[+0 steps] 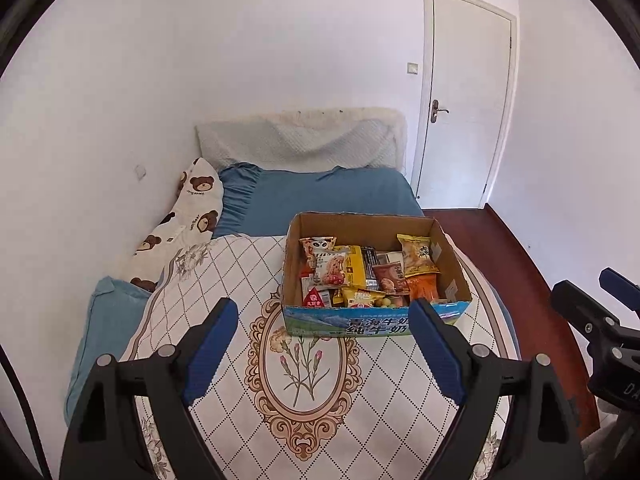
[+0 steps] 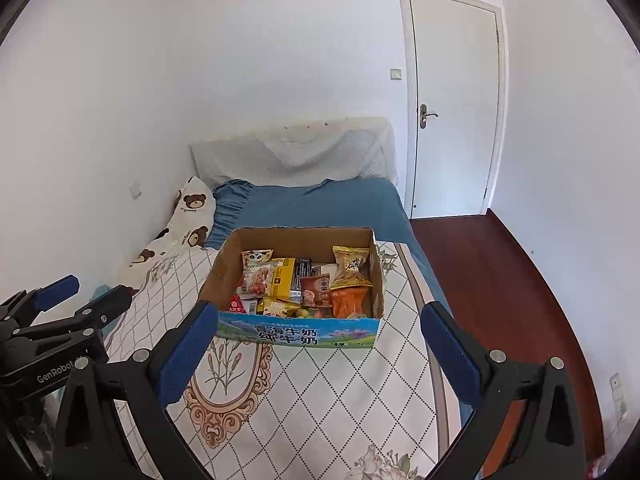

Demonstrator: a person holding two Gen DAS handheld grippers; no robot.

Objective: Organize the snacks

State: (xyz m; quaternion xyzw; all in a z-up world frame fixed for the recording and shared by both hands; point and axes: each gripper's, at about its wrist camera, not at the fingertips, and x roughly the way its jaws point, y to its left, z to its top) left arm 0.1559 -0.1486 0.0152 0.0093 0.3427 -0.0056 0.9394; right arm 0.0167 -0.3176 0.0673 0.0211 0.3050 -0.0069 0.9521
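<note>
Snacks (image 1: pixel 362 270) all sit packed inside cardboard box (image 1: pixel 450 254) on the bed quilt (image 1: pixel 320 412); none loose near box, so task looks basically done. Left gripper (image 1: pixel 322 312) and right gripper (image 2: pixel 318 318) both wide, empty, short of box.

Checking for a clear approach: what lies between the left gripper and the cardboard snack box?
Only bare quilt, white with a diamond and flower print, separates the open left gripper from the box; the left wrist view shows this.

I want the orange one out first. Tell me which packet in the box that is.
The orange packet at the front right corner of the cardboard box, below the yellow bag; the others are yellow, red, brown or white.
</note>
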